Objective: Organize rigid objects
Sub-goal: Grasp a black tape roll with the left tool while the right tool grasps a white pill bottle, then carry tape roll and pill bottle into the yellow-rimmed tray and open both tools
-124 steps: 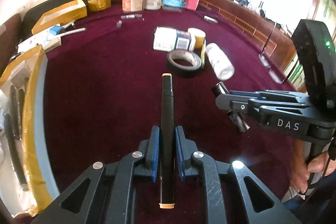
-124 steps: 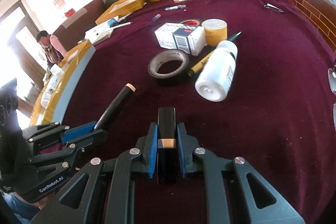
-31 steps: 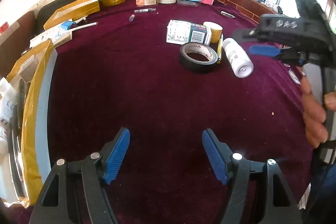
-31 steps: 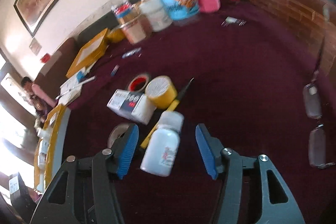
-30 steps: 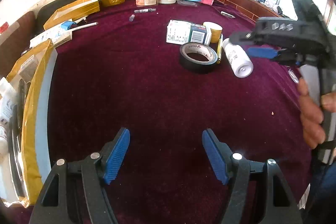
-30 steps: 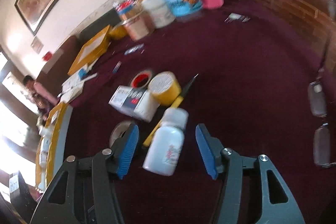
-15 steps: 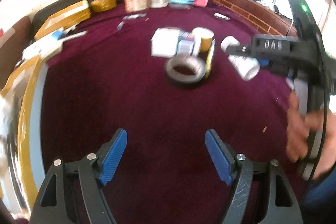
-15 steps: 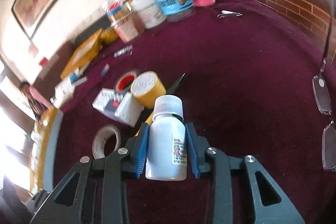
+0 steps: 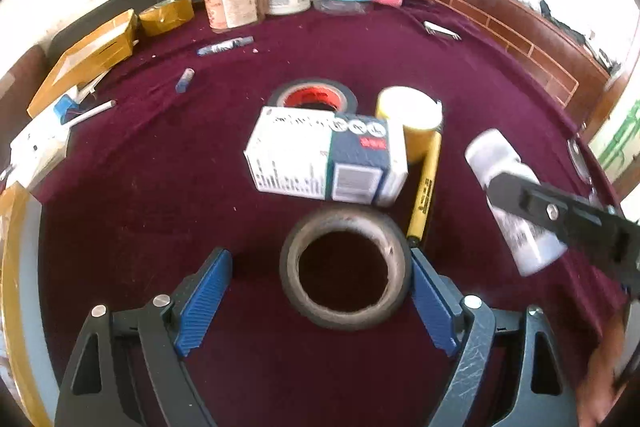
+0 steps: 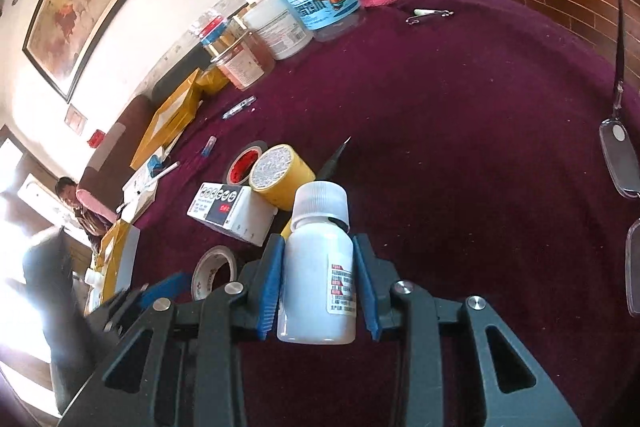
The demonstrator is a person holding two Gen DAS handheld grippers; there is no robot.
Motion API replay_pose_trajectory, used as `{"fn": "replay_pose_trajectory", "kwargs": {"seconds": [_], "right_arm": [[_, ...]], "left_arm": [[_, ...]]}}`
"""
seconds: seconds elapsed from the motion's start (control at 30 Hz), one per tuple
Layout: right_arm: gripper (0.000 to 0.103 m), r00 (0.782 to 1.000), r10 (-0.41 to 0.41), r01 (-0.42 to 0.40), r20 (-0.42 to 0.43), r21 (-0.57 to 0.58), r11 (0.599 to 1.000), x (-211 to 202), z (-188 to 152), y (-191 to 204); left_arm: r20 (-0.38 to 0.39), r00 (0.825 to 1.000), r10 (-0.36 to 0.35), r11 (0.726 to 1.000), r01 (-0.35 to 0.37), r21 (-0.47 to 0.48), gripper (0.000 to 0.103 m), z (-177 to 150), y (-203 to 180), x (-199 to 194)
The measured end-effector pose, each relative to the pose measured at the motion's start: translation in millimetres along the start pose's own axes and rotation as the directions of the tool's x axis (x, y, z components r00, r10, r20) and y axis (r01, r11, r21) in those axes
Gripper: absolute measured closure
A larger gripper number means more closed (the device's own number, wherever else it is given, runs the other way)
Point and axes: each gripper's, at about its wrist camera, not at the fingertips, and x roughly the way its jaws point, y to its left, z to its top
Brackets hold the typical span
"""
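bottle clamped, tape roll straddled

maroon cloth-covered counter [image 9: 140, 195] carries the clutter. left tool [image 9: 320, 297] released, jaws wide around the flat black tape roll [image 9: 345, 269]. right tool [image 10: 319, 277] clenched on the white plastic screw-cap bottle [image 10: 318, 269], beside the white-and-blue carton [image 9: 324, 161].

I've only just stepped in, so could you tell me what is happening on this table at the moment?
A person is tidying loose items on a maroon cloth with a handheld claw in each hand. The right claw is shut on a white bottle, its pads on both sides. The left claw is open around a black tape roll lying flat, not yet gripping it. A white box, a yellow tape roll and a yellow marker lie just beyond.
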Motion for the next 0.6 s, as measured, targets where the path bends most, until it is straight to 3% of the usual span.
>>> {"fn": "replay_pose_trajectory", "kwargs": {"seconds": [0.03, 0.07, 0.33, 0.6], "right_arm": [[0.07, 1.0, 0.001, -0.001, -0.001, -0.001, 1.0, 0, 0, 0], [0.07, 1.0, 0.001, -0.001, 0.0, -0.002, 1.0, 1, 0, 1], [0.07, 0.999, 0.032, -0.031, 0.009, -0.071, 0.997, -2, -3, 15], [0.07, 0.991, 0.132, -0.126, 0.021, -0.179, 0.976, -10, -9, 41]], "left_arm": [[0.021, 1.0, 0.0, 1.0, 0.0, 0.004, 0.036, -3, -1, -3], [0.03, 1.0, -0.006, 1.0, 0.005, 0.012, 0.042, -5, -2, -7], [0.049, 0.997, -0.059, 0.998, 0.061, -0.027, 0.042, -29, 4, -32], [0.149, 0.986, -0.068, 0.995, 0.078, -0.062, 0.041, -39, 16, -78]]}}
